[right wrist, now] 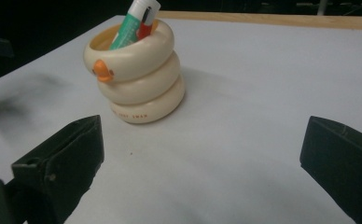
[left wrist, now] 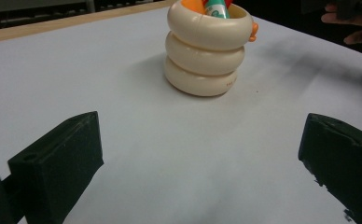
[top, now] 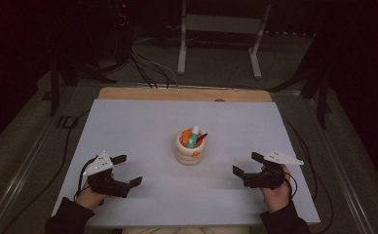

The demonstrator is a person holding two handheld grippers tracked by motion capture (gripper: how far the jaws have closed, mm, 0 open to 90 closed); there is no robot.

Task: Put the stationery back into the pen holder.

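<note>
1. Cream holder (top: 190, 151), three stacked rings, stands upright near the middle of the white table sheet (top: 143, 126). Small orange beak-like nub on its top ring, facing the person's side.
2. Inside the holder: a green-and-white tube (top: 193, 137) leaning with its white cap up, something red (top: 201, 138) beside it, an orange piece (top: 185, 136) at the left of the rim. Can't tell what the red and orange items are.
3. Left gripper (top: 126, 169): near-left of the sheet, held in the person's left hand (top: 88, 197), jaws spread wide, nothing between them. Well apart from the holder, aimed roughly toward it.
4. Right gripper (top: 246, 163): near-right of the sheet, in the right hand (top: 276, 194), jaws also spread wide and empty. Well apart from the holder.
5. Left gripper view: both black jaws at the bottom corners, bare sheet between, the holder (left wrist: 207, 51) ahead and slightly right of centre. The other hand shows at the top right edge.
6. Right gripper view: jaws at the bottom corners, the holder (right wrist: 137, 79) ahead and left of centre, beak nub facing left, the tube (right wrist: 133, 23) sticking out of the top.
7. Holder sits roughly midway between the two grippers, a little farther from the person than either.
8. Wooden table edge (top: 184, 93) shows beyond the far side of the sheet; a white frame (top: 221, 34) stands on the floor behind.
</note>
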